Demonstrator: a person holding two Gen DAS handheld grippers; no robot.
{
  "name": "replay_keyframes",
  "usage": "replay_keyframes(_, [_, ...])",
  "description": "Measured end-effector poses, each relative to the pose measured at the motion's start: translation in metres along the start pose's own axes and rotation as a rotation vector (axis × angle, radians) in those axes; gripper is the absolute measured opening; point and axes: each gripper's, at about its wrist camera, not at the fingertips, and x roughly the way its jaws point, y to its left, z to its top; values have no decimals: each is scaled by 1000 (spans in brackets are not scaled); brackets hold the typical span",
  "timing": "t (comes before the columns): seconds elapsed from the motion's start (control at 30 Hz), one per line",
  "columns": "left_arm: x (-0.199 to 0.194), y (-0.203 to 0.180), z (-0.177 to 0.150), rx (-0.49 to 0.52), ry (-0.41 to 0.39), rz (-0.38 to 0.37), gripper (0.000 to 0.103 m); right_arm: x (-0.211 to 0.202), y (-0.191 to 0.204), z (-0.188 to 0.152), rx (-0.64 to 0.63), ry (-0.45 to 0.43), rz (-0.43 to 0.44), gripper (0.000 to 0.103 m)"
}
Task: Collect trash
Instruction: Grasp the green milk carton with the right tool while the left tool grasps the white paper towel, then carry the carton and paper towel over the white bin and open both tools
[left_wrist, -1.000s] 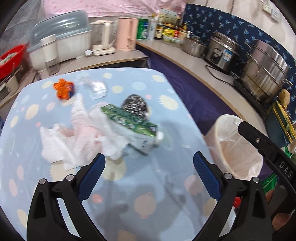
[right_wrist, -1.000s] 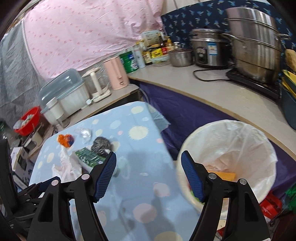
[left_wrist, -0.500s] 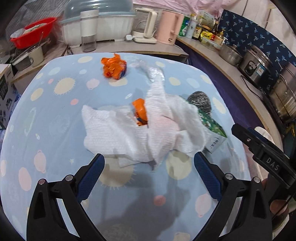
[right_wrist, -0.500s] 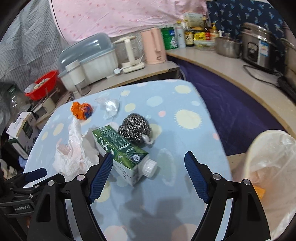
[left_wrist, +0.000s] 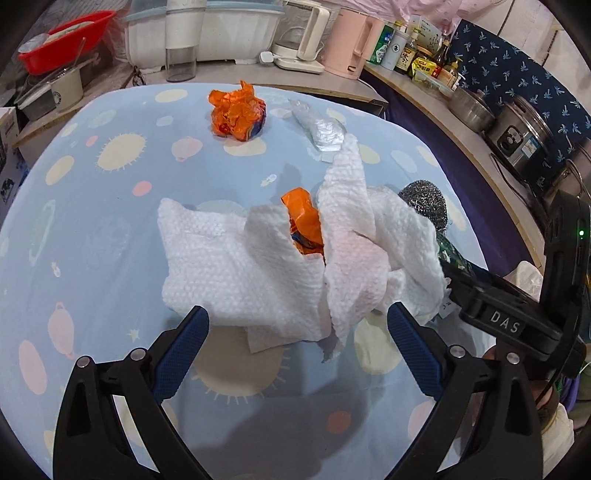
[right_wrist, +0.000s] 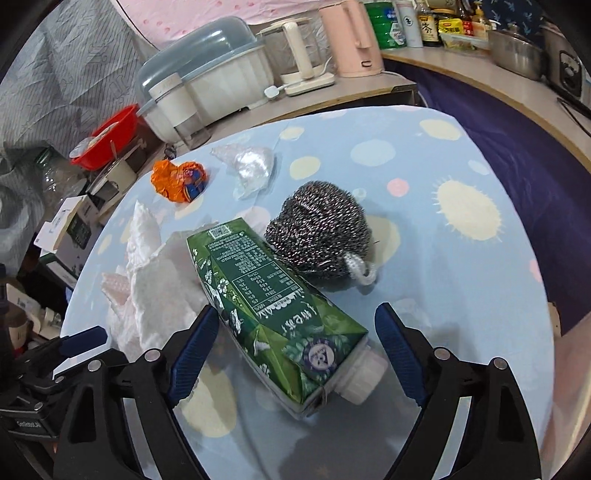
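Two grippers close on table litter, each lined up with its own piece.

We see the right gripper (right_wrist: 291, 325) spread wide and holding nothing, its blue fingertips (right_wrist: 197, 334) flanking the green printed drink carton (right_wrist: 275, 310), which lies flat on the pale blue spotted tablecloth (right_wrist: 461, 280). Its long axis runs diagonally away from the fingers, white cap end nearest, so we judge the jaws cross it at a slant. A grey steel-wool scourer (right_wrist: 319, 236) touches its far side; open cloth lies to the right. Our left gripper (left_wrist: 297, 325), equally wide and empty, sits just short of the crumpled white paper towel (left_wrist: 258, 273), an orange foil wrapper (left_wrist: 304, 221) tucked in its folds. Another crumpled orange wrapper (left_wrist: 236, 114) and a clear plastic scrap (left_wrist: 321, 129) lie beyond.
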Motion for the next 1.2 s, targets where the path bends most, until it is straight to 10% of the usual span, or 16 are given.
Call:
replay_keyframes(0.27, [6, 0, -1, 6, 4, -23, 92, -12, 20, -13, -56, -9, 9, 50])
replay_keyframes(0.77, [-8, -17, -4, 44, -33, -56, 87, -92, -4, -80, 114, -100, -63, 47])
replay_keyframes(1.1, [8, -39, -10, 146, 17, -75, 11, -124, -14, -95, 159, -142, -95, 47])
replay_keyframes(1.2, [-4, -43, -18, 169, 11, -90, 7, -129, -12, -98, 161, -147, -91, 47])
